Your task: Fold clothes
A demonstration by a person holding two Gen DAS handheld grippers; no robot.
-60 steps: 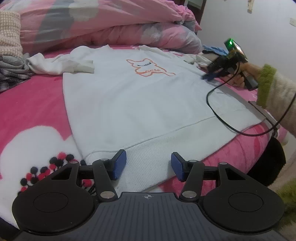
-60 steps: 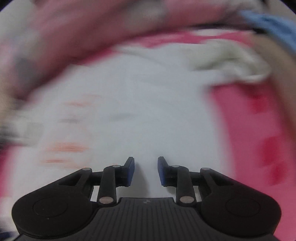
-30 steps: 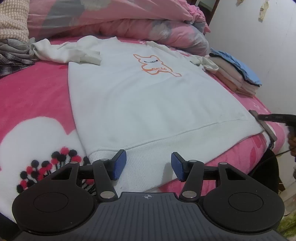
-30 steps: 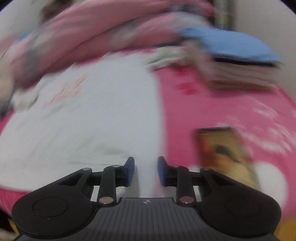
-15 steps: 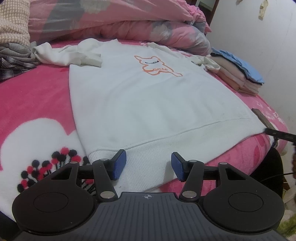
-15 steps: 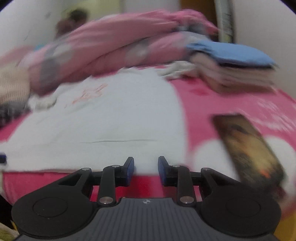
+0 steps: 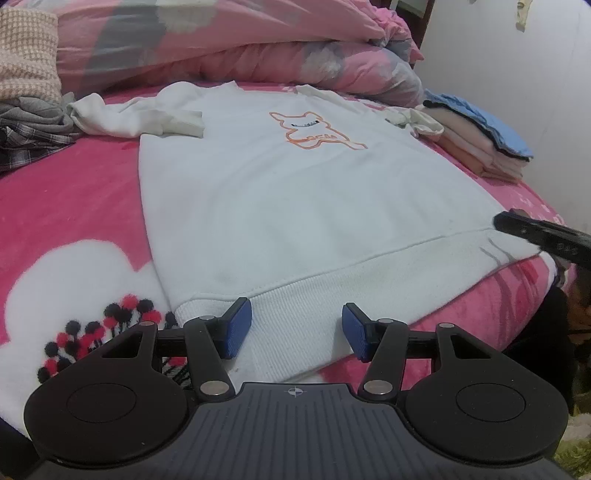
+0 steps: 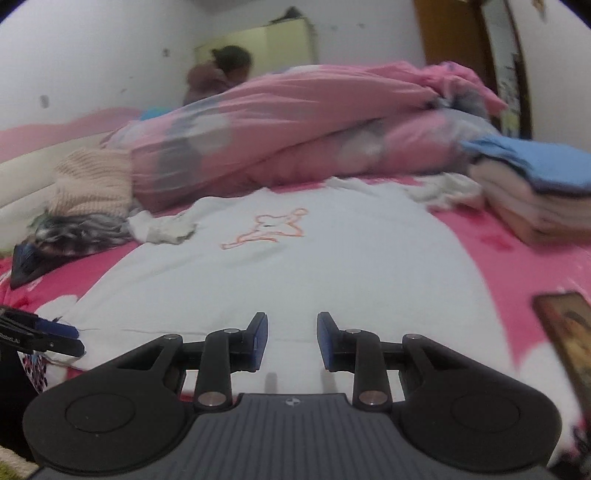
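Pink bed (image 7: pixel 74 192), white sweatshirt (image 7: pixel 295 206) spread flat, sleeves bunched, both hand-held grippers (image 7: pixel 296 328) (image 8: pixel 291 341) gaping, empty, right view blurred.

Setting: a bedroom in a home. Evidence: a bed covered by a pink fleece blanket (image 7: pixel 74 206) with white patches; a bunched pink-and-grey duvet (image 7: pixel 221 40) along the far side; a stack of folded clothes (image 7: pixel 484 147) by the white wall (image 7: pixel 517 74); a heap of unfolded garments (image 7: pixel 29 125) on the left; a wooden door frame (image 8: pixel 447 33).
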